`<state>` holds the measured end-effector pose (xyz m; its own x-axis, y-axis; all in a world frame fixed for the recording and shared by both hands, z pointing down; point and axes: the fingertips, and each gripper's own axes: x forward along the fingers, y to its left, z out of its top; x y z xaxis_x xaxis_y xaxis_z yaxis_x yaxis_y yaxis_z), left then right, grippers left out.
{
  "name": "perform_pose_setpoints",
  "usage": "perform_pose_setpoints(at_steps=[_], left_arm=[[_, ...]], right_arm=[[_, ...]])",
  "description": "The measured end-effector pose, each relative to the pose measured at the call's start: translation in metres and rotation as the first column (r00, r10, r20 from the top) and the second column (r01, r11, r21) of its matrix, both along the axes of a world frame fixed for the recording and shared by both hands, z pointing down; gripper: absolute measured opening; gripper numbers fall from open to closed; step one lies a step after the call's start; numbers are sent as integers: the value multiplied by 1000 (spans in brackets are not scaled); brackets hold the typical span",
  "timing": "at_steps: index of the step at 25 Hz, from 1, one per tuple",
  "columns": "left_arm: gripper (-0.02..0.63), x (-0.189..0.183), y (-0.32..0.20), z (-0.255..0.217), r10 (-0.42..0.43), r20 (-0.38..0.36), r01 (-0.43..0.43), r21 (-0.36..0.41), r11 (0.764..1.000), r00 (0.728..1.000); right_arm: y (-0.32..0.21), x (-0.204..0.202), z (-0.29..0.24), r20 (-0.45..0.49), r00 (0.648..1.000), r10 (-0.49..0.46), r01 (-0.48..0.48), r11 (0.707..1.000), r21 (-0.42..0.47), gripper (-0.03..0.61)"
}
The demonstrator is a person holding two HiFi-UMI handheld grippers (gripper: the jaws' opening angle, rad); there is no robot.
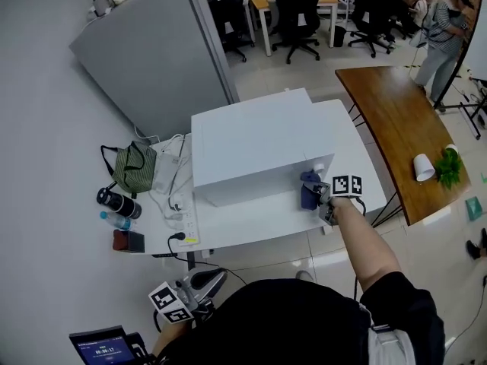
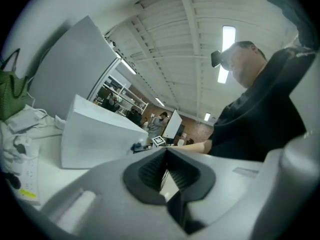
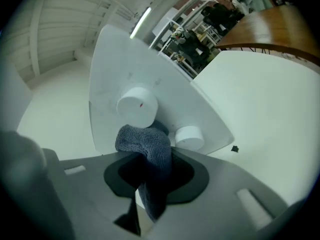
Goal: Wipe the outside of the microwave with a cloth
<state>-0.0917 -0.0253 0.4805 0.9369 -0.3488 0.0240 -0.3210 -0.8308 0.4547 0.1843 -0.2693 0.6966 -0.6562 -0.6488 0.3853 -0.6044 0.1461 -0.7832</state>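
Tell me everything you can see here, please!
white table: one, white, centre
microwave: one, white, on the white table
knobs: two, white, microwave front
cloth: one, blue-grey, by the knobs
bag: one, green, table's left end
power strip: one, white, beside the bag
bottles: two, black and clear, left edge
wooden table: one, brown, right
cup: one, white, on the wooden table
plant: one, green, beside the cup
left gripper: one, grey, shut, empty
right gripper: one, grey, shut on the cloth
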Motion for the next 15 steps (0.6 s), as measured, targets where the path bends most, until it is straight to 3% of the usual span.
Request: perform_pose_setpoints(at_steps=[6,11,13,15], left_arm=[[3,22,1,1,15,-2,-15,0,1000,1000],[3,-4,9,2,-36,-16,36,-2,999,999],[3,-23,12,3,-65,-21,65,-3,998,998],[3,-46,16,6,-98,-26,98,-11,995,995]], right_arm=[[4,48,2,6,998,55,-55,998,-16,92],[5,104,-5,-63,985,163,-164,986,-15,92],[18,89,-11,-93,989,113,-115,993,-11,92],[35,24,-9,-110,993,-47,46,999,-14,92]])
